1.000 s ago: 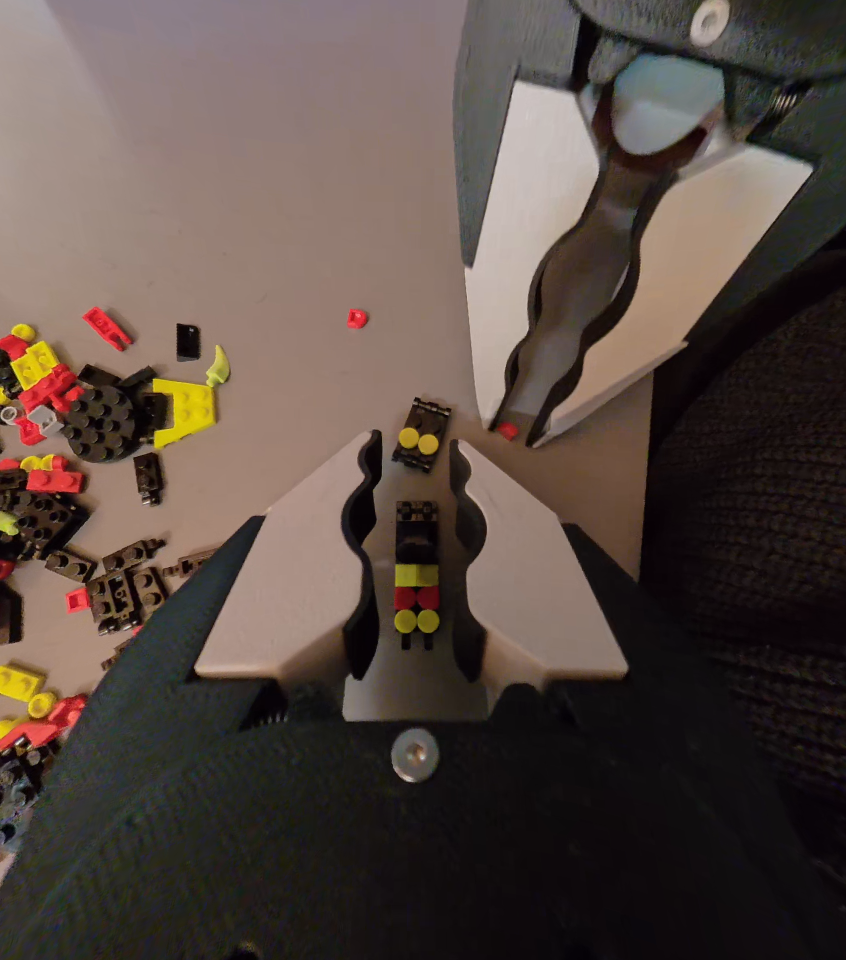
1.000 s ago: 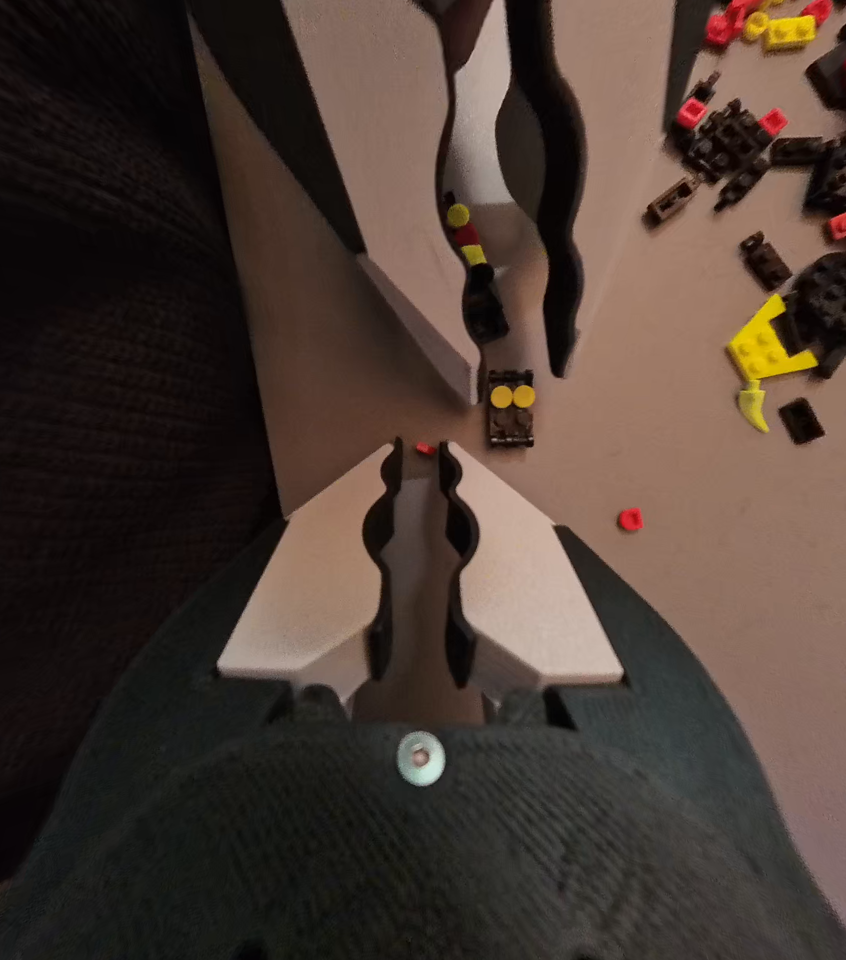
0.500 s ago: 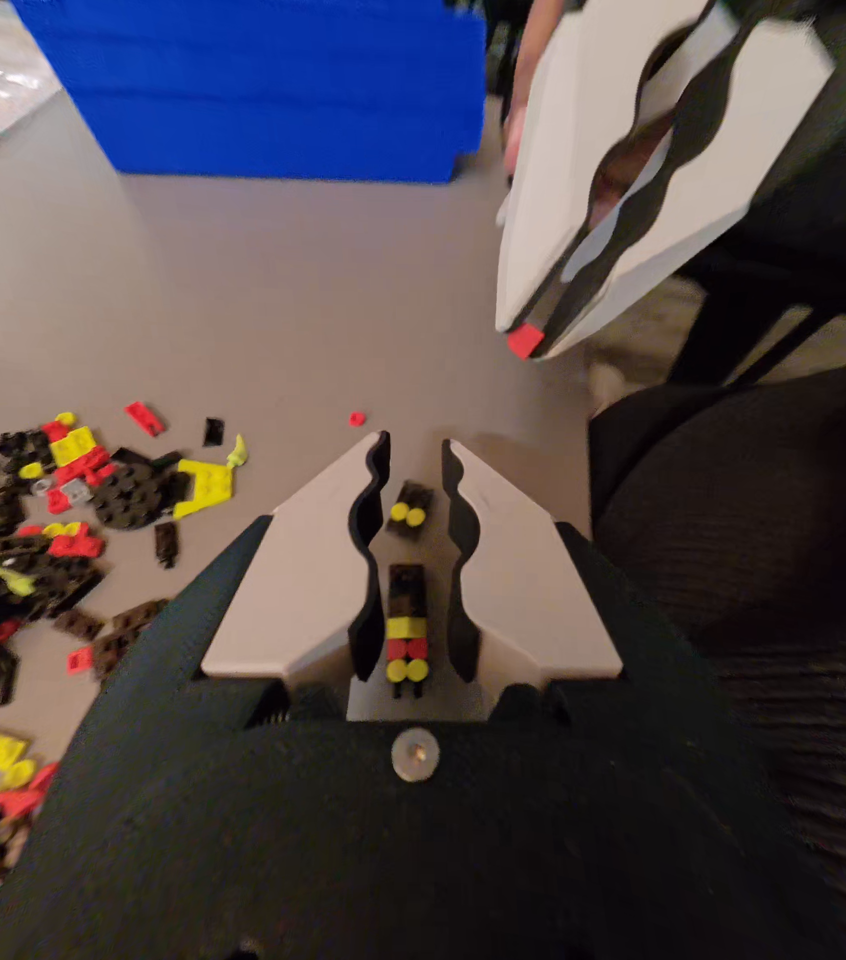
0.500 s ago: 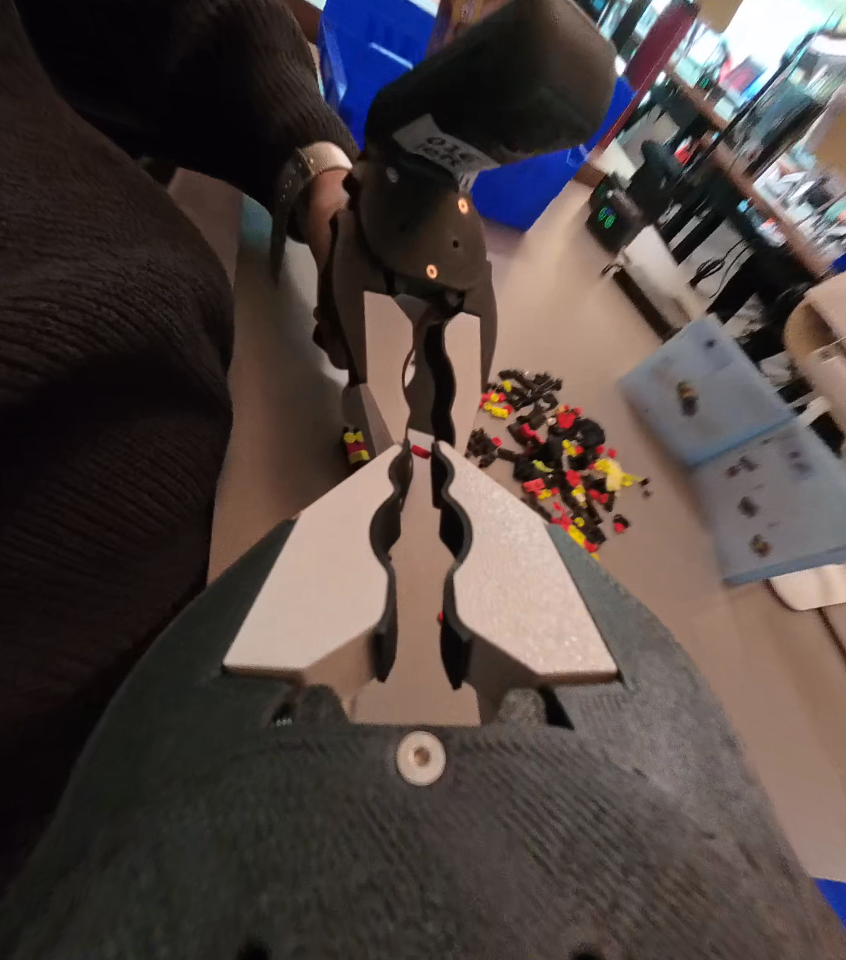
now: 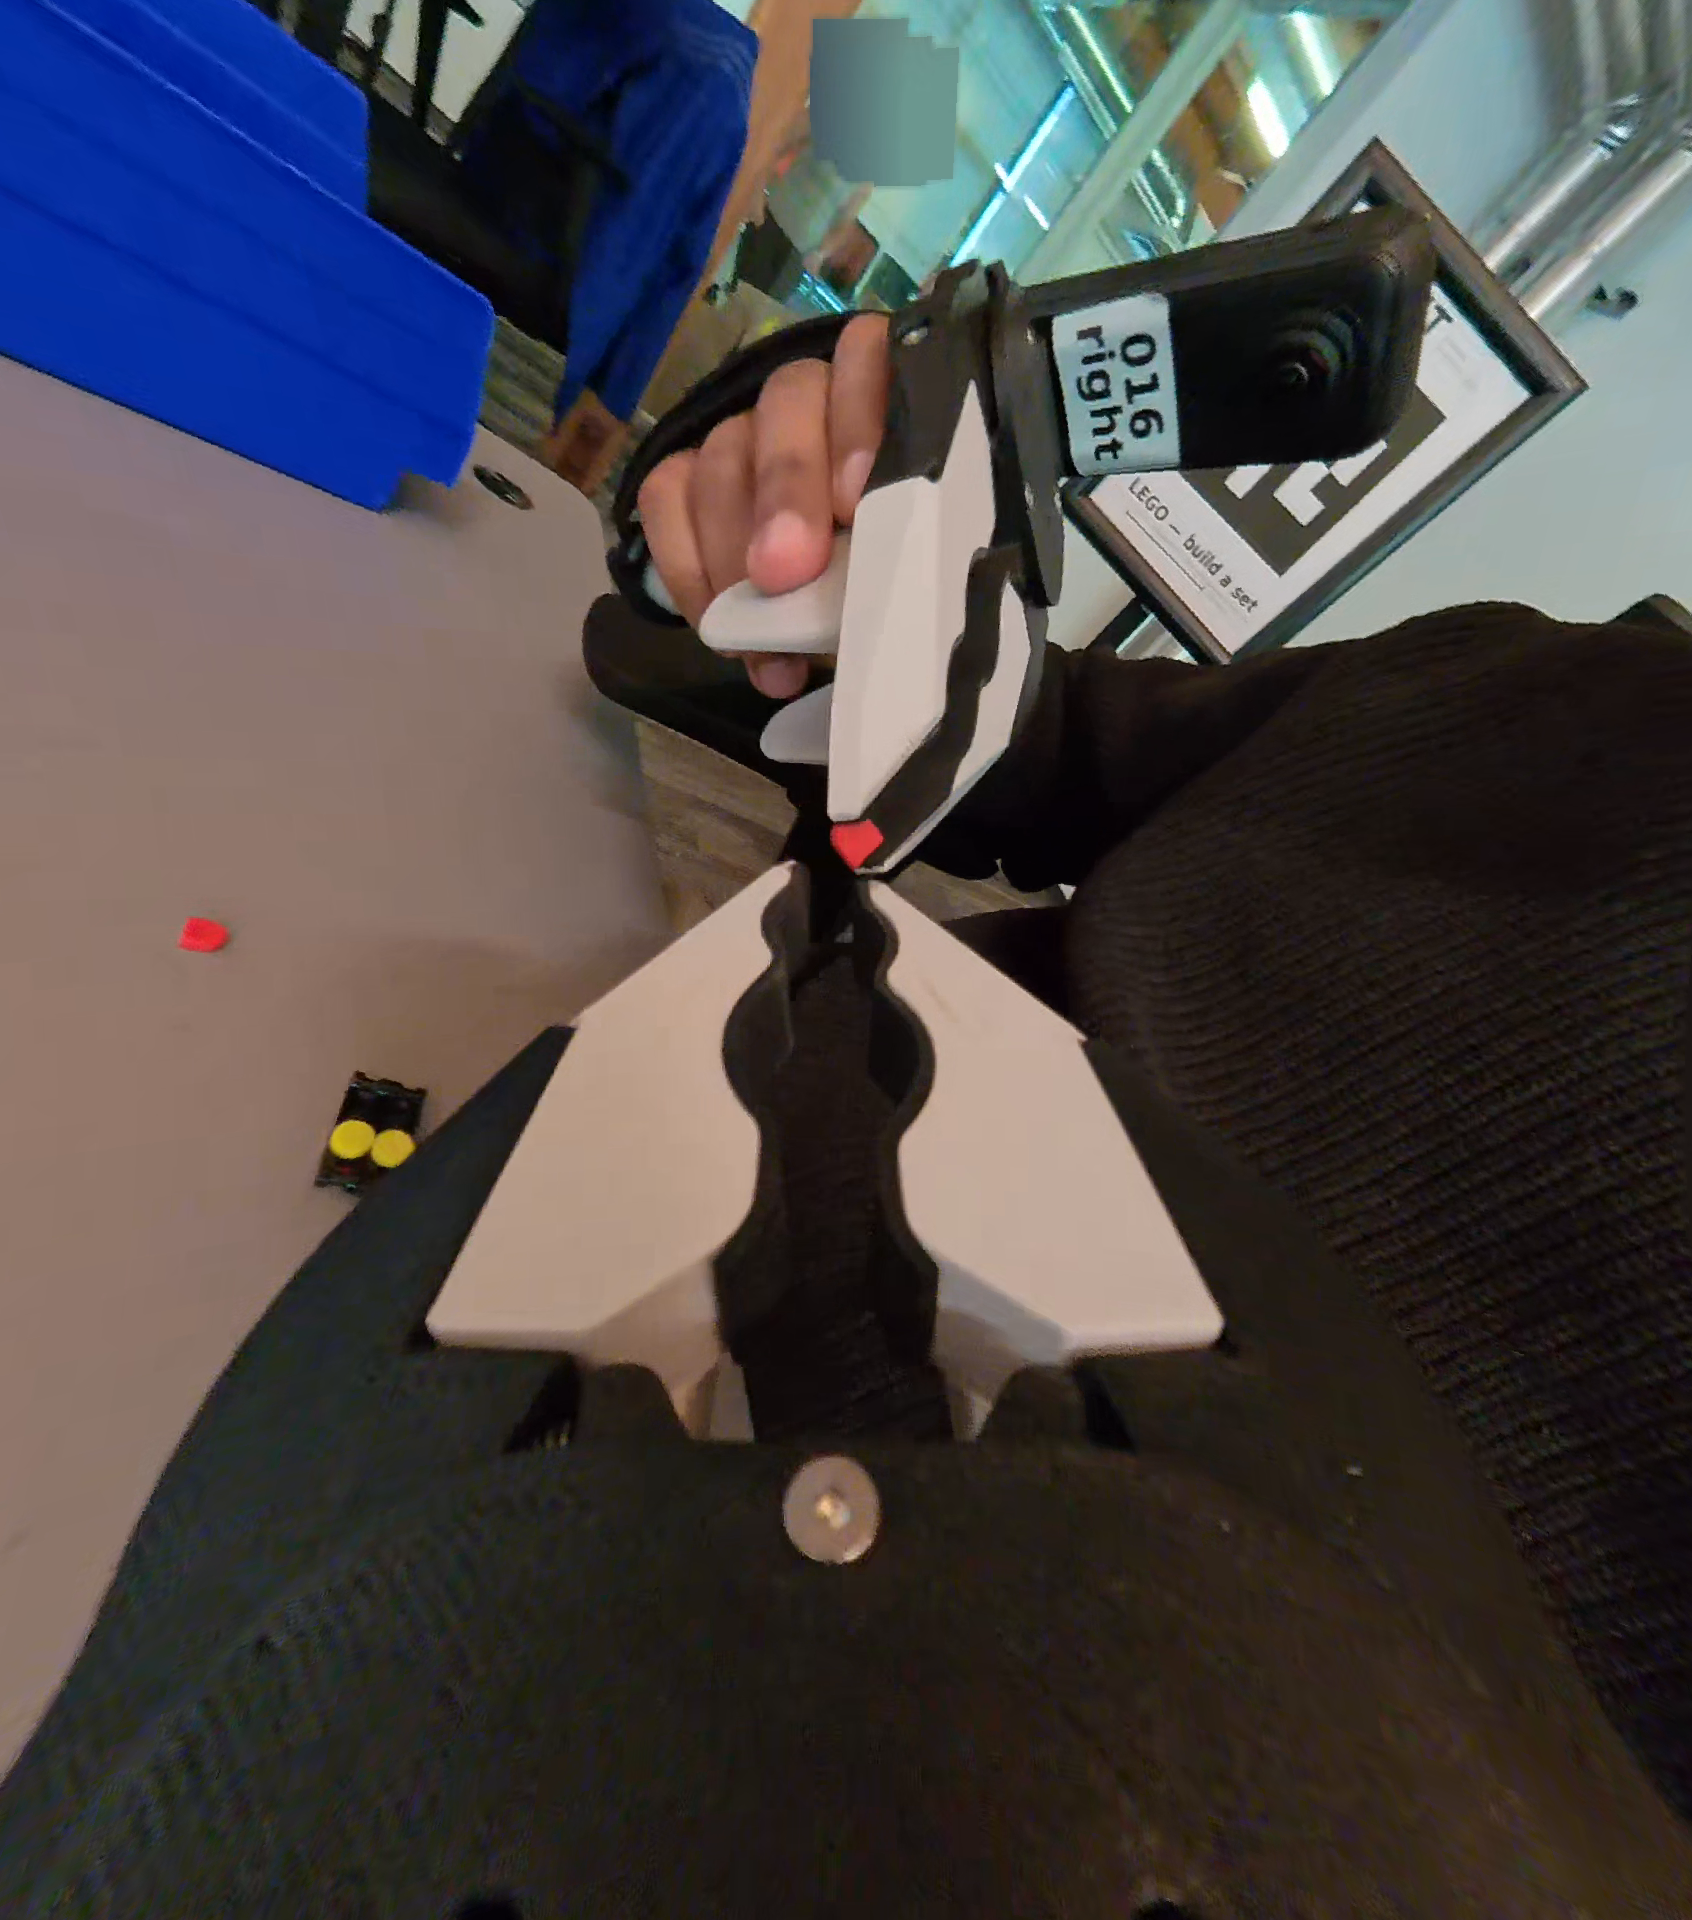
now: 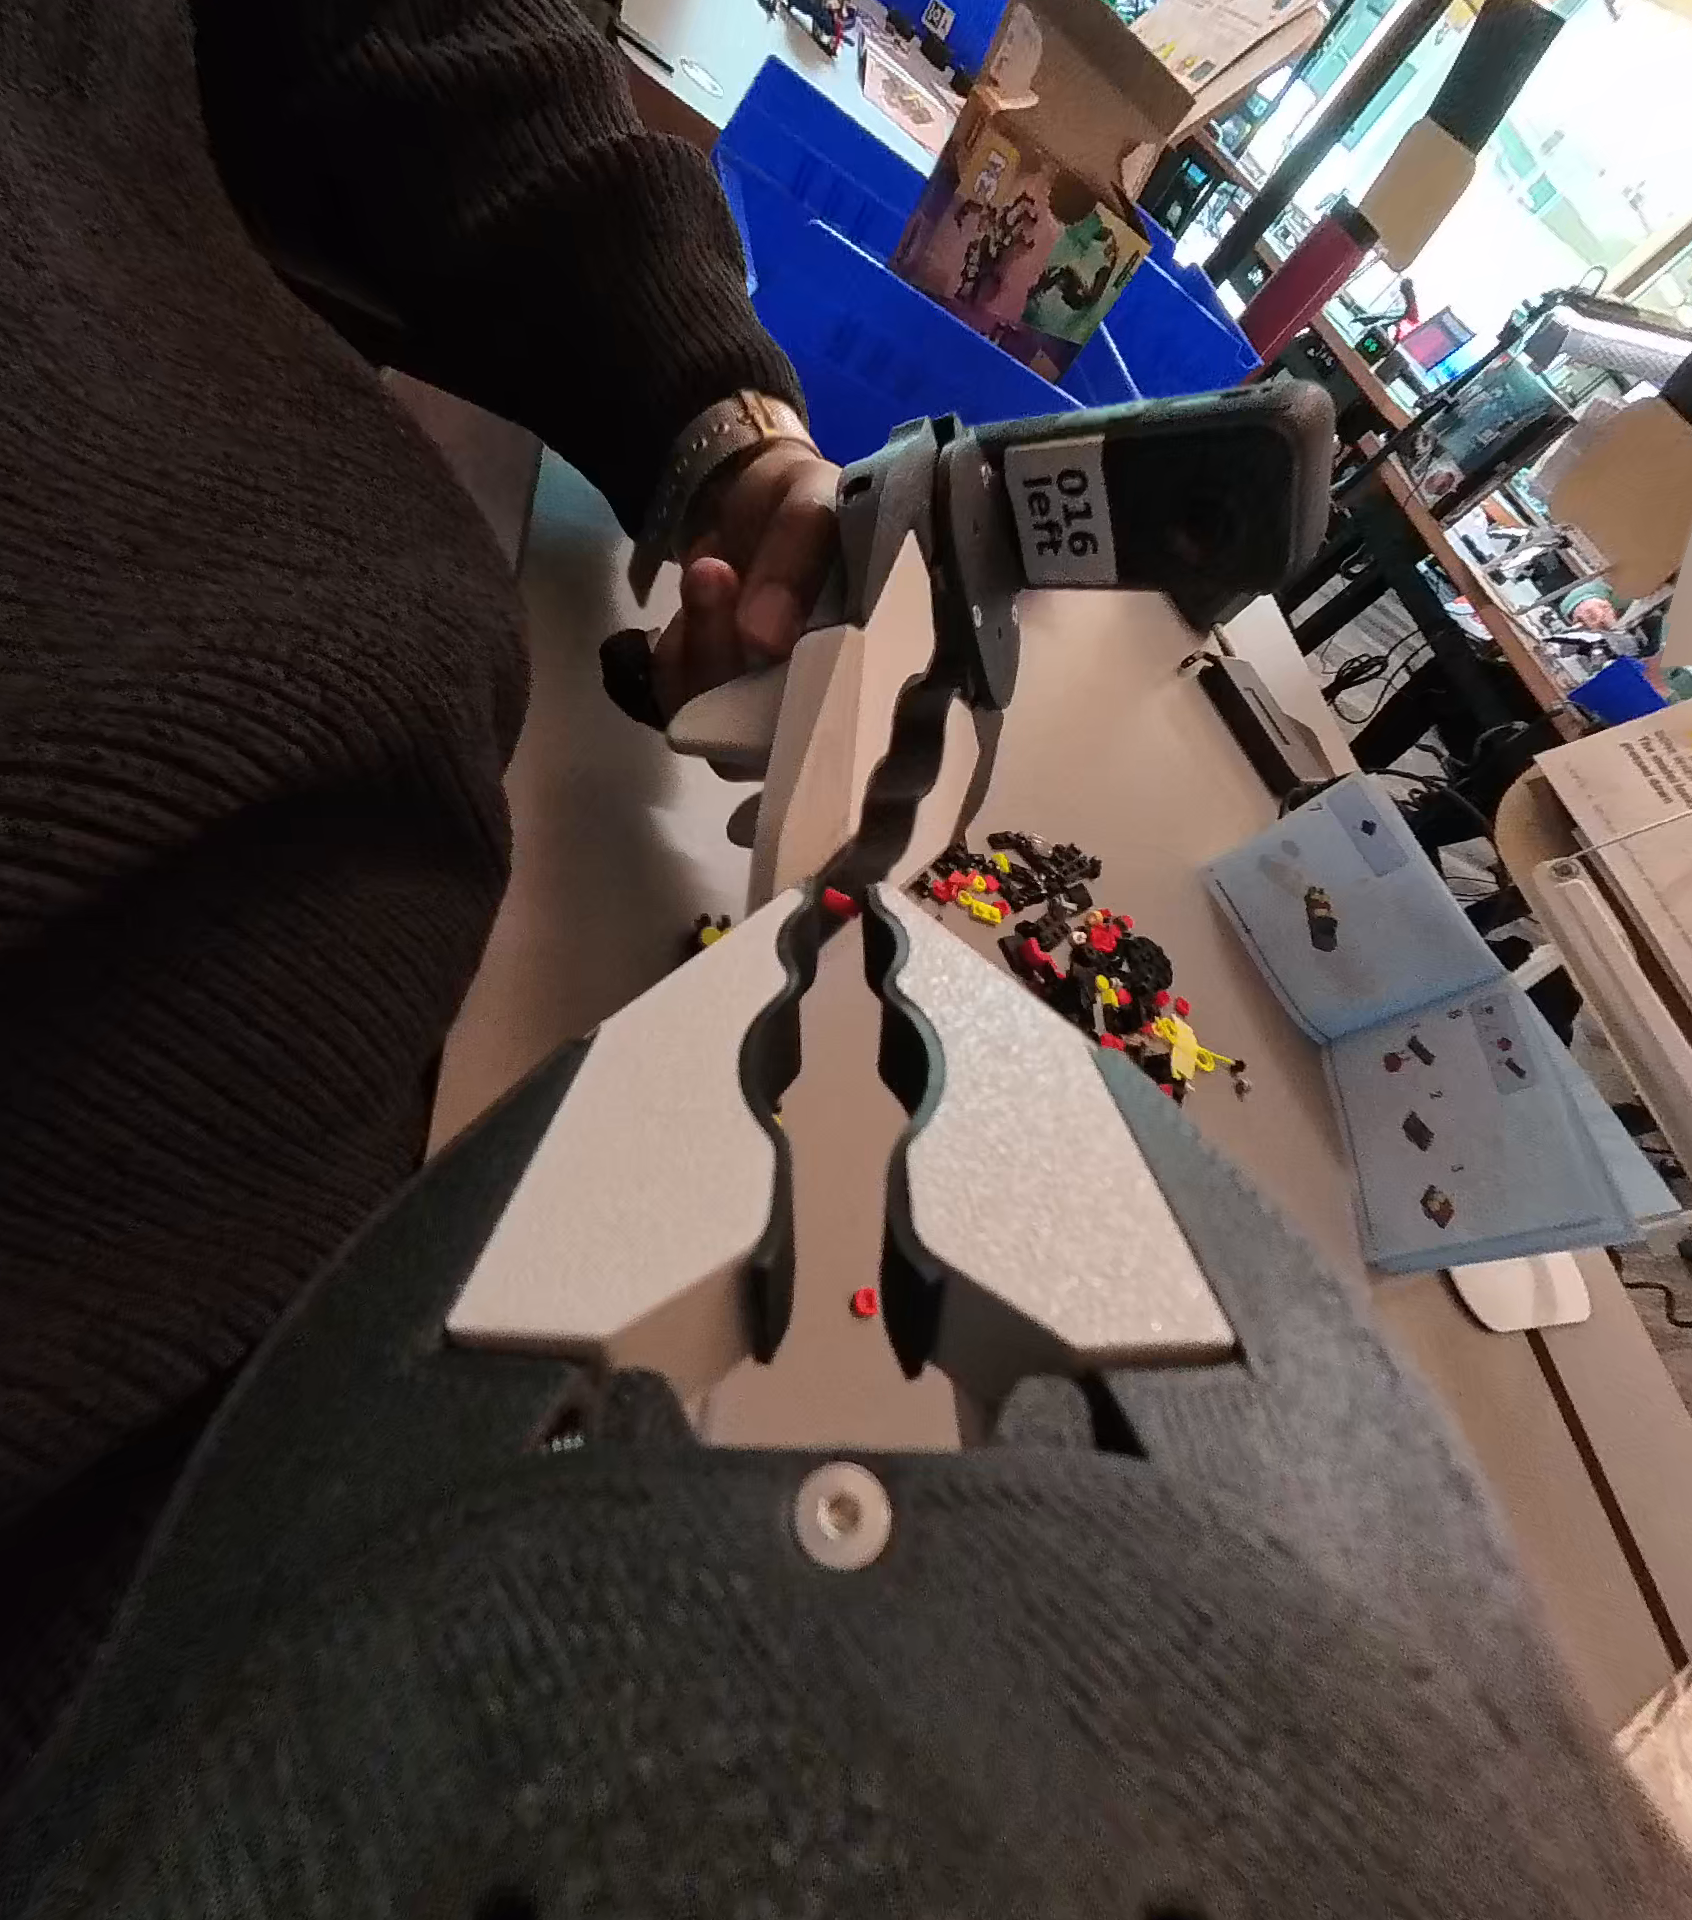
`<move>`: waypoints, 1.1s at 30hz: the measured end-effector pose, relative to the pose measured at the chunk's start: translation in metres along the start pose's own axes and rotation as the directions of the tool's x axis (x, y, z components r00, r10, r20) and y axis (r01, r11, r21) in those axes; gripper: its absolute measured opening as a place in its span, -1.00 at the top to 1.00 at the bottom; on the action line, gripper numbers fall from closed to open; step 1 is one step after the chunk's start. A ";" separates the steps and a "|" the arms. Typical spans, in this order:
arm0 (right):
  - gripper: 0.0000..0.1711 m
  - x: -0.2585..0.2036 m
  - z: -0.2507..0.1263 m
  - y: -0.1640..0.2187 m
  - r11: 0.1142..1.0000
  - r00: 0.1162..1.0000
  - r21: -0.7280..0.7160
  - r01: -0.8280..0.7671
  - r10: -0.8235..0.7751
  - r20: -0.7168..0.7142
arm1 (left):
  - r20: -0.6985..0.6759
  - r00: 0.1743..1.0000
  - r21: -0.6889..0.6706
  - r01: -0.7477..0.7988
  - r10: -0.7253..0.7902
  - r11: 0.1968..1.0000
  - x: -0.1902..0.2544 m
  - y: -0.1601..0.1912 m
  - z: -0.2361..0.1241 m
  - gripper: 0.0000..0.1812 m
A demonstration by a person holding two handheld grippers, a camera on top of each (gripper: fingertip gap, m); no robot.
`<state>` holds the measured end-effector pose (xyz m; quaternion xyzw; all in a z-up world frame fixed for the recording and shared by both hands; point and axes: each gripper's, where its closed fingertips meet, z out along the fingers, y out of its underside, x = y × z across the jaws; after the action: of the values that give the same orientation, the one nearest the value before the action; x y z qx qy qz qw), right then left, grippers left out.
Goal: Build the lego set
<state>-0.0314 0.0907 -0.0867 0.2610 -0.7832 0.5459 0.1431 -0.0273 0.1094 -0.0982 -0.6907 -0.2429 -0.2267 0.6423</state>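
Though past the first steps, sits well short of a finished set. Pinches a small red piece (image 5: 856, 843) in the closed fingers of the right gripper (image 6: 837, 904), up off the tabletop (image 5: 198, 727), right at the left gripper (image 5: 826, 894), with fingers clamped on what looks like a slim black sub-assembly (image 5: 819, 925). Leaves a black plate with yellow studs (image 5: 370, 1132), a spare red piece (image 5: 203, 935) and the loose pile (image 6: 1081, 956) unused beside the open booklet (image 6: 1393, 1039).
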 end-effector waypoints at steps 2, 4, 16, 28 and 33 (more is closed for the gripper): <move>0.92 -0.001 -0.001 -0.002 1.000 1.000 0.003 0.005 -0.005 0.005 | -0.034 0.999 -0.005 -0.002 0.002 1.000 0.006 0.001 0.001 0.94; 0.92 -0.003 -0.001 -0.004 1.000 1.000 0.007 0.009 -0.009 0.011 | -0.075 0.997 0.000 -0.003 0.003 1.000 0.012 0.001 0.000 0.94; 0.92 -0.004 -0.002 -0.009 0.999 0.999 0.018 0.033 -0.034 0.004 | -0.187 0.973 0.019 0.140 -0.135 0.990 0.016 -0.005 -0.006 0.96; 0.92 -0.008 0.001 -0.013 0.997 0.997 0.012 0.078 -0.078 -0.004 | -0.238 0.956 0.035 0.186 -0.173 0.982 0.018 -0.009 -0.011 0.95; 0.92 -0.008 0.001 -0.014 0.997 0.997 0.013 0.081 -0.081 -0.003 | -0.242 0.955 0.030 0.186 -0.173 0.982 0.019 -0.009 -0.011 0.95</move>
<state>-0.0167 0.0878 -0.0809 0.2929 -0.7680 0.5452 0.1645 -0.0181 0.1002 -0.0791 -0.6165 -0.2317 -0.3589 0.6614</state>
